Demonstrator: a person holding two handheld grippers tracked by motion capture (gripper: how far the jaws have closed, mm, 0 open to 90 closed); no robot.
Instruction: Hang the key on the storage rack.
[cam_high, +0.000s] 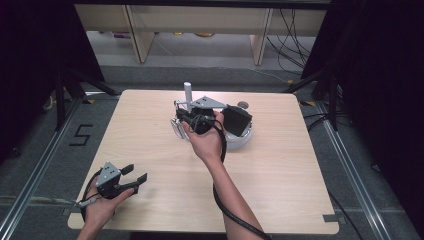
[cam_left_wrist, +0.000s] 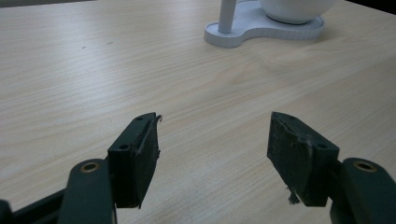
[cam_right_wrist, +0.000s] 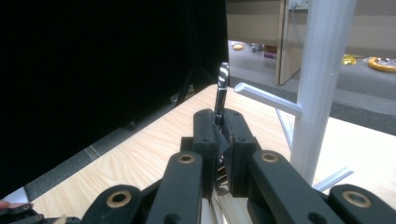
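Note:
My right gripper (cam_high: 180, 116) is at the far middle of the table, by a white stand (cam_high: 188, 93). In the right gripper view its jaws (cam_right_wrist: 222, 116) are shut on a thin shiny metal handle (cam_right_wrist: 222, 86) that sticks up past the fingertips. The stand's upright post (cam_right_wrist: 322, 70) with a side peg (cam_right_wrist: 268, 99) rises just right of the jaws. What hangs from the handle's lower end is hidden. My left gripper (cam_high: 135, 176) rests near the table's front left corner, open, nothing between its pads (cam_left_wrist: 215, 120).
The stand's flat white base (cam_left_wrist: 261, 30) carries a round white bowl (cam_left_wrist: 294, 9). A black boxy thing (cam_high: 237, 120) sits over that base (cam_high: 241, 141), right of my right hand. Black curtains flank the table; shelving legs and cables lie beyond its far edge.

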